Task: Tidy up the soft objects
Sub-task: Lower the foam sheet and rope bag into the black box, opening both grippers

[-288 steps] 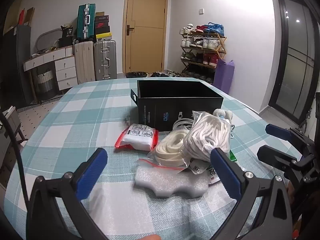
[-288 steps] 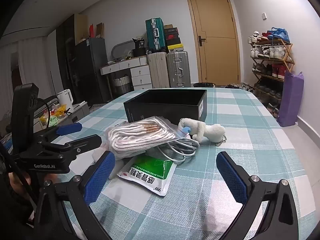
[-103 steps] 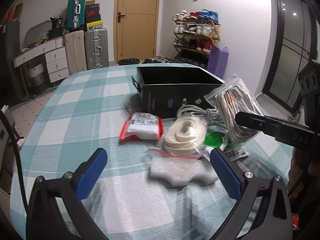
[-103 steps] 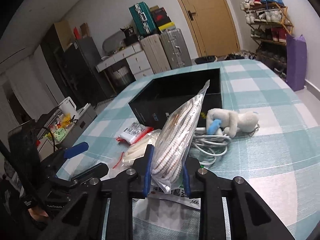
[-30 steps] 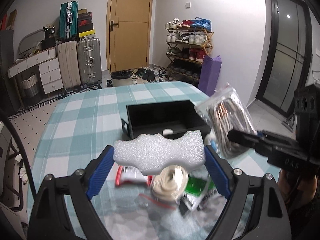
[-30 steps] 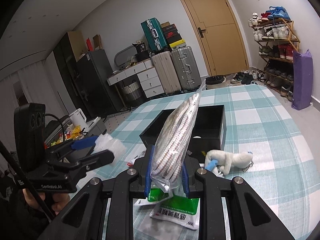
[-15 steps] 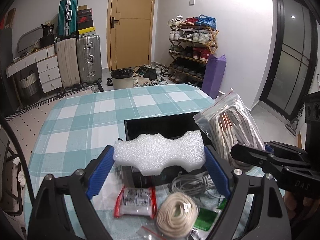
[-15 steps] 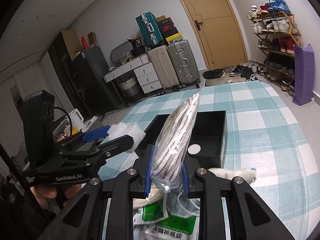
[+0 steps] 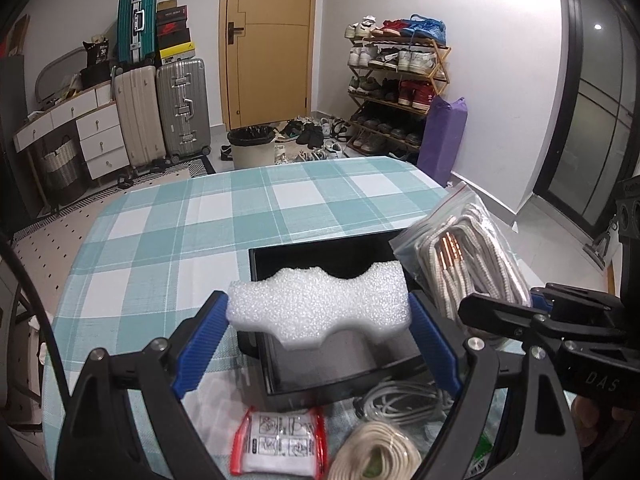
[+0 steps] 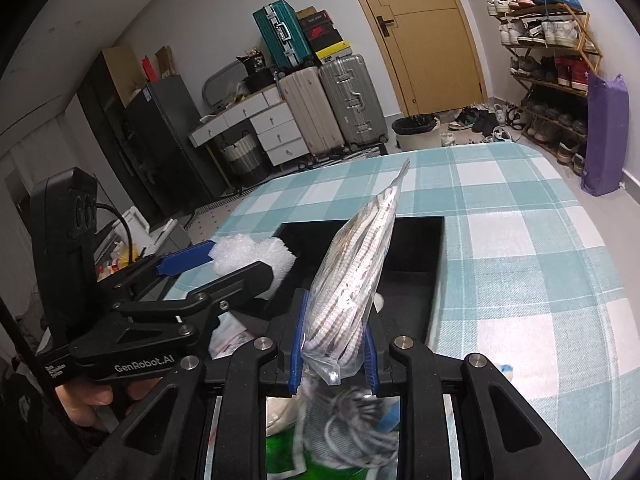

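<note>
My left gripper (image 9: 318, 312) is shut on a white foam block (image 9: 320, 306), held across its width above the near edge of the open black box (image 9: 320, 250). My right gripper (image 10: 334, 340) is shut on a clear zip bag of white cords (image 10: 352, 272), which stands upright over the box (image 10: 416, 268). The same bag (image 9: 464, 264) shows at the right of the left wrist view, beside the foam. The foam (image 10: 252, 256) and the left gripper appear at the left in the right wrist view. A small white round thing lies inside the box, partly hidden.
On the checked tablecloth (image 9: 168, 240) in front of the box lie a red-edged packet (image 9: 280, 446), a bagged coil of cream rope (image 9: 376, 454), a grey cable (image 9: 404, 402) and a green packet (image 10: 284, 450). Suitcases, drawers, a bin and a shoe rack stand beyond the table.
Both grippers have moved forward over the table with their loads. The box now lies right under the foam and the cord bag, and the loose items have slid toward the bottom of the views.
</note>
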Available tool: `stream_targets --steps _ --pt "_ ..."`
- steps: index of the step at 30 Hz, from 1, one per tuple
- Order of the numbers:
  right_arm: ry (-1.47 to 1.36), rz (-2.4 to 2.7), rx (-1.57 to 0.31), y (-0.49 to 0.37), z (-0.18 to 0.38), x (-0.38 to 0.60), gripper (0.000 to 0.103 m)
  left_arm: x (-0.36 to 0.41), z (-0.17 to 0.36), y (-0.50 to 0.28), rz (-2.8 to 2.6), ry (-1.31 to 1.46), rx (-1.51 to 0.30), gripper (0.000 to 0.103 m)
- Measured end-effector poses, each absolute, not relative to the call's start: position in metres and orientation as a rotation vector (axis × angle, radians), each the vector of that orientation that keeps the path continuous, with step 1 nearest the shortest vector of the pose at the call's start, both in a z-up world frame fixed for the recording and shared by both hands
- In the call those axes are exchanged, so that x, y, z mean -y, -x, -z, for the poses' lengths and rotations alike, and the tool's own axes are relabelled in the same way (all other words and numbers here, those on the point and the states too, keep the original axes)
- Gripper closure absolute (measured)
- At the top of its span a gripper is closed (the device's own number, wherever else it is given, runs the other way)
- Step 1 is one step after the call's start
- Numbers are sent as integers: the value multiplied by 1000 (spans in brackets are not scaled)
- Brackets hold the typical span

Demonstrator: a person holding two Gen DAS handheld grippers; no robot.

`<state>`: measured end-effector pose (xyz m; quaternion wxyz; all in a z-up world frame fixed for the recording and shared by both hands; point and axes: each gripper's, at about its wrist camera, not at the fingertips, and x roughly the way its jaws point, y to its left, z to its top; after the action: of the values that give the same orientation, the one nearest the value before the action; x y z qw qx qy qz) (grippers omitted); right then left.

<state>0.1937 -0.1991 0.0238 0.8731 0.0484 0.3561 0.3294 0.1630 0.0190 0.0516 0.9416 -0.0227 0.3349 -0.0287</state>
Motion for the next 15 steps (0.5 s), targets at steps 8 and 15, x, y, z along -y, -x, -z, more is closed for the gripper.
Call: stream_targets --steps 8,15 --pt "-103 -705 -779 -212 -19 193 80 -20 -40 -177 59 46 -709 15" --pt "-74 -687 -783 -225 -16 186 80 -21 -38 -182 62 39 -707 15"
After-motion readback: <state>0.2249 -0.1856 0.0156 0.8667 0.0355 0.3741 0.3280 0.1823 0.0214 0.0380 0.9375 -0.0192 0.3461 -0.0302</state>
